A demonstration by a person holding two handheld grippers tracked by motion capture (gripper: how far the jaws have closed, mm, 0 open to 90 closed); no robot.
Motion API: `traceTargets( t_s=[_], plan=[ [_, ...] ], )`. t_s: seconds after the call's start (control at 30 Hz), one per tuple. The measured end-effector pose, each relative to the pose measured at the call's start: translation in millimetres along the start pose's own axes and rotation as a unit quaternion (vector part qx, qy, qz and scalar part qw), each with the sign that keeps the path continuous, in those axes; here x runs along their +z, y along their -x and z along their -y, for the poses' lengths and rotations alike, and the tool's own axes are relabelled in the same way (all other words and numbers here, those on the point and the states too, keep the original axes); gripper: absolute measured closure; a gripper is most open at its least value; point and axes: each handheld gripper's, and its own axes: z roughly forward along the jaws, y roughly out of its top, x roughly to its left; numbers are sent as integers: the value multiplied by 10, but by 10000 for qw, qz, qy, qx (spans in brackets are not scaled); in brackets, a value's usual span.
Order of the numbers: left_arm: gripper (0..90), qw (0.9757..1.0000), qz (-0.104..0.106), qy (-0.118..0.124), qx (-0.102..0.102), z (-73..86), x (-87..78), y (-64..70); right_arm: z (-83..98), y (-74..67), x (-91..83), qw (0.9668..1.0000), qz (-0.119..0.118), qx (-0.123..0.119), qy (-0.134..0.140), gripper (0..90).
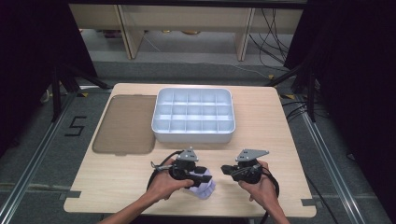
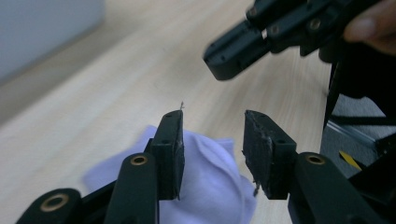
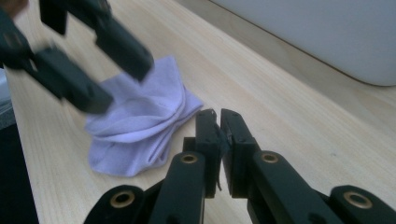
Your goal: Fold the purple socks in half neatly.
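Lavender cloth point(image 1: 203, 189), folded loosely into a soft bundle, lies on the pale wooden desk point(image 1: 275, 121) near its front edge, between the person's two hands. Over it sits the left gripper point(image 1: 201, 178), held in the left hand point(image 1: 166, 183); seen in the left gripper view, its jaws stand apart with a clear gap between them and nothing in that gap, while the cloth point(image 2: 205, 182) lies on the desk below and past the pads, so the cloth is released. In the right gripper view the same cloth point(image 3: 140, 126) rests flat on the wood in layered folds, with the left gripper point(image 3: 126, 79) hovering blurred just over its far edge. Just beside the bundle, toward the person's right, the right gripper point(image 1: 225, 169) is held in the right hand point(image 1: 261, 184) and points toward the left one; its jaws point(image 3: 219, 116) are clenched almost together, holding nothing, tips near the cloth but apart from it. Farther back on the desk stands a white divided tray point(image 1: 194, 135) with many small compartments, and just beside it, on the left, a brown translucent lid point(image 1: 125, 123) lies flat.
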Motion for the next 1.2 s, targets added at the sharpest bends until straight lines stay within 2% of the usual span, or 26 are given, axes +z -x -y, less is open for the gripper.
traceTargets(
  t_s=[0.03,0.1,0.13,0.17,0.2,0.23,0.27,0.3,0.37,0.43,0.47,0.5,0.57,0.6,0.73,0.8,0.87,0.93,0.97,1.03,1.1,1.2],
  plan=[
    [612,9999,-114,68,19,14,-145,-73,-7,3,-15,10000,55,13,11,864],
    [666,9996,-276,68,81,64,-245,-147,-14,-1,-20,10000,11,-3,12,864],
    [702,9994,-330,32,49,109,-282,-181,-15,-1,-18,10000,0,-31,27,864],
    [731,9992,-379,-75,84,159,-298,-209,-18,-10,-8,10000,11,-33,78,864],
    [750,9985,-438,-211,234,223,-294,-237,-25,-28,-19,9999,79,5,96,864],
    [766,9978,-514,-318,284,273,-274,-247,-39,-44,-12,9999,42,-13,102,864],
    [784,9973,-505,-373,368,304,-256,-260,-55,-56,-6,9999,-18,-58,114,864],
    [802,9970,-540,-404,384,343,-226,-265,-63,-73,-11,9999,16,-47,90,864],
    [838,9970,-447,-502,374,417,-138,-241,-90,-119,8,9998,8,-112,155,865],
    [852,9951,-456,-664,580,454,-101,-186,-115,-163,36,9999,-75,-115,103,866],
    [856,9956,-371,-647,575,471,-84,-144,-125,-181,60,9998,-80,-146,120,867],
    [857,9953,-370,-659,597,479,-79,-114,-138,-191,83,9995,-138,-257,105,867],
    [860,9933,-425,-736,786,493,-77,-27,-151,-239,104,9996,-156,-226,48,867],
    [860,9940,-410,-711,729,511,-64,15,-158,-252,105,9995,-203,-246,15,867],
    [860,9935,-450,-766,710,526,-59,90,-150,-282,119,9990,-240,-365,60,869],
    [860,9942,-343,-798,638,541,-50,113,-150,-290,124,9989,-261,-383,41,870],
    [851,9949,-324,-796,531,553,-41,131,-152,-310,133,9990,-285,-336,32,871],
    [837,9950,-306,-789,537,546,-48,127,-156,-333,148,9990,-313,-330,-5,871],
    [833,9967,-203,-680,385,559,-47,135,-157,-341,158,9988,-326,-371,-16,871],
    [833,9960,-260,-749,410,576,-44,144,-156,-356,173,9985,-363,-416,-17,871],
    [827,9969,-240,-679,317,599,-44,186,-154,-395,195,9983,-380,-419,-108,871],
    [807,9972,-270,-556,416,556,-91,188,-140,-438,234,9982,-436,-359,-185,875]
  ],
)
